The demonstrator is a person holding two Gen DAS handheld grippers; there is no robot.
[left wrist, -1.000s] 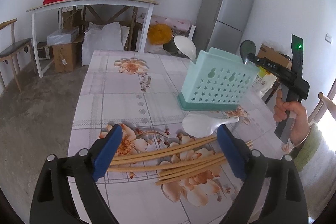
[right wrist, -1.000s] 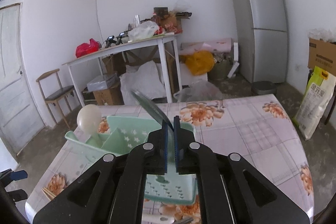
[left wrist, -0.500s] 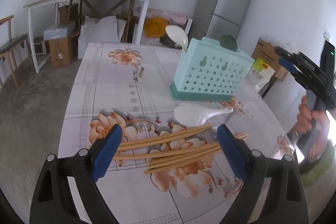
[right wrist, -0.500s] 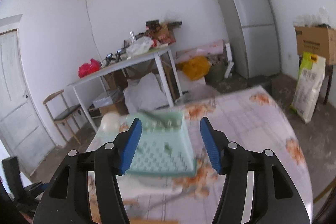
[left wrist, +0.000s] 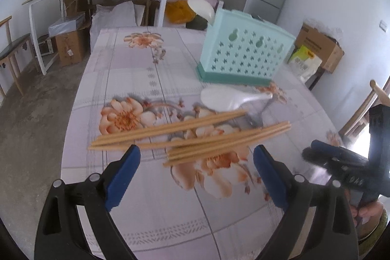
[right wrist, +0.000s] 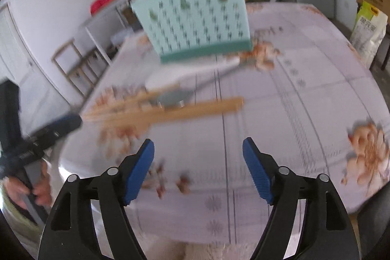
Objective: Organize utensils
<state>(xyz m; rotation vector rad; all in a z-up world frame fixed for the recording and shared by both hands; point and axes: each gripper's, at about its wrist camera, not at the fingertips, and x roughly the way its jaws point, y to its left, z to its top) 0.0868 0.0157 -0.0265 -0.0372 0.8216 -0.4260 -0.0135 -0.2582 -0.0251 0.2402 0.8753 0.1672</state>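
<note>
1. One white spoon [left wrist: 201, 11] already stands in the mint utensil holder [left wrist: 246, 57], far ahead of my left hand-held gripper [left wrist: 195, 171]; whether anything else is inside, I cannot tell.
2. Several wooden chopsticks [left wrist: 192, 135] lie loose on the counter [left wrist: 126, 72], just ahead of my left hand-held gripper, whose blue pads are spread wide and hold nothing.
3. A white rice paddle [left wrist: 229, 99] lies beyond the chopsticks, just in front of the holder, with a metal utensil [right wrist: 175, 95] partly under the sticks.
4. My right hand-held gripper [right wrist: 198, 167] is also spread and empty, hovering short of the chopsticks' ends; its view is blurred.
5. I judge the job barely begun: the chopsticks, the paddle and the metal piece all have to go into the holder.
</note>
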